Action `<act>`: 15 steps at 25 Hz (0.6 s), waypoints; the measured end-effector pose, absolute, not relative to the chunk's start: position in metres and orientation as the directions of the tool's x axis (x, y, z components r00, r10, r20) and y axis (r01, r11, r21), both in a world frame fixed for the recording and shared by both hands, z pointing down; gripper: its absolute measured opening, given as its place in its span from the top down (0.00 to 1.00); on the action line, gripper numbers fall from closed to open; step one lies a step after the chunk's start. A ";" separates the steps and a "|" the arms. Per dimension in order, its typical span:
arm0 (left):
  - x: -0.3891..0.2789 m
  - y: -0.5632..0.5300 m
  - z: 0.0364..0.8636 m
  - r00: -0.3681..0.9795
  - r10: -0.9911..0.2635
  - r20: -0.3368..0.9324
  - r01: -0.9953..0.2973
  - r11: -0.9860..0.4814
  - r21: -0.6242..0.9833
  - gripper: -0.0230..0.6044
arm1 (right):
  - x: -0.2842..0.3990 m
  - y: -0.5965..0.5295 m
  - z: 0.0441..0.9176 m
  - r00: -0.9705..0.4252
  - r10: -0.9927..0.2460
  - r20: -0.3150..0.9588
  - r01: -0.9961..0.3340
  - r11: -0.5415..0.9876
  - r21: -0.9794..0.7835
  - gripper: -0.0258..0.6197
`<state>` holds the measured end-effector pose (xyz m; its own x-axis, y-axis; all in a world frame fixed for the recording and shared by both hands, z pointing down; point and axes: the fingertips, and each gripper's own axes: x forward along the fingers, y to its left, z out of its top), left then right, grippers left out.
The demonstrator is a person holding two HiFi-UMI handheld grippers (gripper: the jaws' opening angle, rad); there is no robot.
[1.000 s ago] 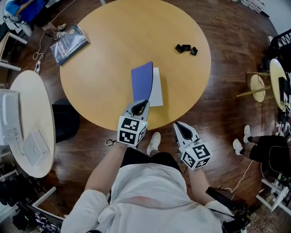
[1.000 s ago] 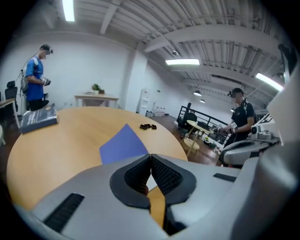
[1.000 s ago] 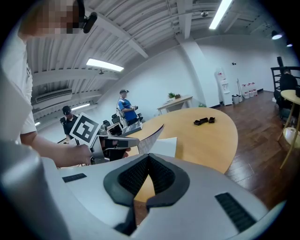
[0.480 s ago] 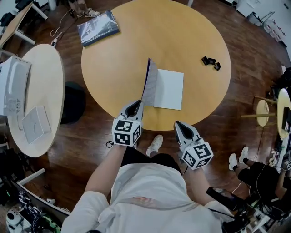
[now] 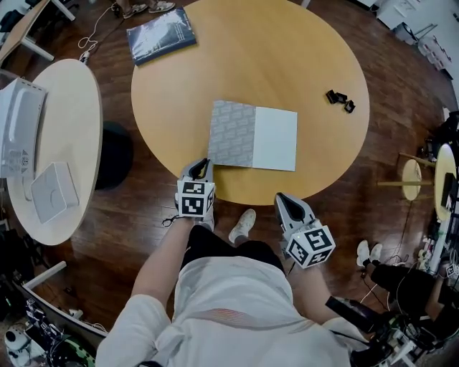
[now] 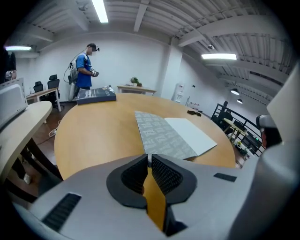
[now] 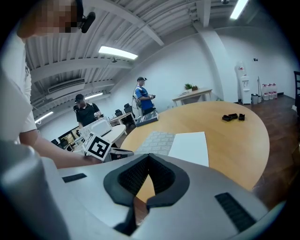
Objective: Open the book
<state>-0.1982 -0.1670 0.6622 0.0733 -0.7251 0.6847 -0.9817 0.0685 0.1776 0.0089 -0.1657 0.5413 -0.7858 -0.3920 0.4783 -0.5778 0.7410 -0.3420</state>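
One open book (image 5: 253, 135) beyond left tool (image 5: 201, 166)

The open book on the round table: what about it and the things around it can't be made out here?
Open book: its outer cover lies face down on the table, hidden in every view.
Second book, head view: cover print too small to read.
Black pieces, head and right gripper views: too small to identify.

Round tan surface (image 5: 308, 57) ahead of the left gripper (image 5: 200, 168), dark wood floor (image 5: 143, 215) below. Pale oval table (image 5: 72, 143) off to its left. Small round stool (image 5: 407, 138) well right of the right gripper (image 5: 285, 203). White walls (image 6: 126, 65), strip lights (image 6: 101, 10) overhead.
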 end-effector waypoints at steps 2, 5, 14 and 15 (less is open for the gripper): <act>-0.199 -0.165 0.673 0.081 -0.697 0.712 -0.982 0.065 0.176 0.93 | 0.008 -0.165 0.542 -0.781 -0.397 0.482 -0.584 0.737 -0.341 0.96; -0.200 -0.162 0.686 0.093 -0.658 0.747 -0.982 0.062 0.177 0.93 | 0.006 -0.165 0.542 -0.778 -0.403 0.483 -0.590 0.731 -0.341 0.96; -0.203 -0.160 0.646 0.108 -0.704 0.702 -0.980 0.043 0.194 0.93 | -0.003 -0.169 0.528 -0.786 -0.421 0.453 -0.588 0.736 -0.336 0.96; -0.201 -0.161 0.633 0.114 -0.721 0.684 -0.979 0.037 0.202 0.93 | -0.004 -0.171 0.524 -0.788 -0.427 0.445 -0.588 0.737 -0.333 0.96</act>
<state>-0.2009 -0.1611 0.6332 0.1139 -0.7208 0.6837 -0.9787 0.0371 0.2021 -0.0041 -0.1710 0.5243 -0.7876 -0.4266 0.4446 -0.5876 0.7373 -0.3334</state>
